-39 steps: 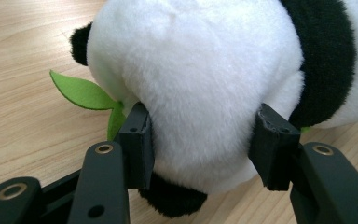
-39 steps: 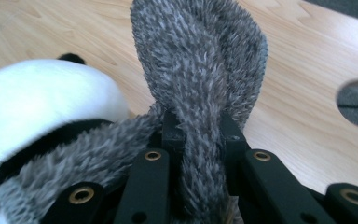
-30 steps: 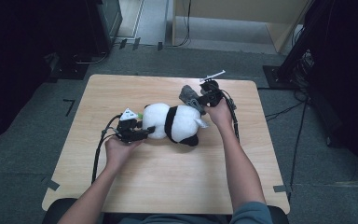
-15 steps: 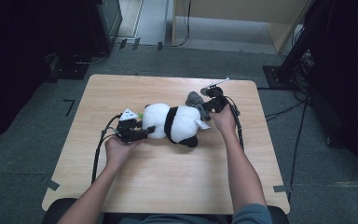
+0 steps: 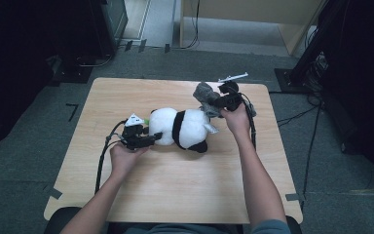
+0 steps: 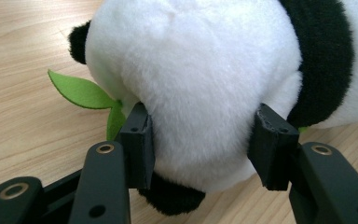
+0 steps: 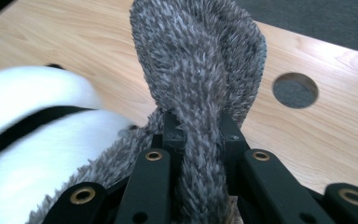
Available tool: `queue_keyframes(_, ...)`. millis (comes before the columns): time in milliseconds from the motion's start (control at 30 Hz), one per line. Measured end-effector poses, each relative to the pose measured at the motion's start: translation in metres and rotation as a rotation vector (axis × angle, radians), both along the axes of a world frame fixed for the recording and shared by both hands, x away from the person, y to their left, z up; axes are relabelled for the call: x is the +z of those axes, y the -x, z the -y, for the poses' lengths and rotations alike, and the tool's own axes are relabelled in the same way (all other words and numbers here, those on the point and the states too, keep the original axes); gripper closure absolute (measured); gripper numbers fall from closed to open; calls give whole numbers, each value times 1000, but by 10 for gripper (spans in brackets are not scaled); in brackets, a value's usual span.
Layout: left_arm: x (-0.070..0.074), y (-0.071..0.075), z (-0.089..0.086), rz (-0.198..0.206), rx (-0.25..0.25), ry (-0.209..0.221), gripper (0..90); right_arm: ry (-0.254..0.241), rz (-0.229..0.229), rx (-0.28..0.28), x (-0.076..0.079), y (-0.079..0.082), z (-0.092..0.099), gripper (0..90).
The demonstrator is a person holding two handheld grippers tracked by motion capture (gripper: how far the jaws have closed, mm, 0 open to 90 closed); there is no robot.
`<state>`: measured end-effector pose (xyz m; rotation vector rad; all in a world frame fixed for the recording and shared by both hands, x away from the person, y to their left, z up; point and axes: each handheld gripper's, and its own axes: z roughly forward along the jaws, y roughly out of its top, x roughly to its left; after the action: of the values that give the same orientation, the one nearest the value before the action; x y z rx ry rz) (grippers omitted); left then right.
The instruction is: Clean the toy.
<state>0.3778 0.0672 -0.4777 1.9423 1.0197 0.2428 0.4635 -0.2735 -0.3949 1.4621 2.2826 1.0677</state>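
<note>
A plush panda (image 5: 182,127) lies on its side near the middle of the desk (image 5: 175,195), and the left gripper (image 5: 148,139) clamps its white end, pads (image 6: 137,140) pressing into the fur from both sides. A green felt leaf (image 6: 81,92) pokes out beside the left pad, flat on the wood. Toward the far right corner, the right gripper (image 5: 213,101) pinches a grey furry cloth (image 7: 200,70) tight between nearly closed jaws; the cloth bunches up above the jaws and hides the desk behind it. A round hole (image 7: 295,89) sits in the desk just beyond. Compared with a second ago, the right gripper has lifted with the cloth; the left has stayed put.
</note>
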Motion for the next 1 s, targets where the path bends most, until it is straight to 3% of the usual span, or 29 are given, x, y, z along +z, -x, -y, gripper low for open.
queue_keyframes(233,1,1,1,-2,4,0,484,2,53,96,25,13,-36,793)
queue_keyframes(400,0,2,1,4,6,1,485,5,68,173,30,23,-73,792)
queue_keyframes(667,1,2,1,4,7,0,485,15,68,282,23,32,-129,791)
queue_keyframes(867,1,3,2,6,14,4,486,12,46,295,12,30,-157,790)
queue_keyframes(1000,0,3,1,-4,15,7,488,64,33,303,0,28,-170,787)
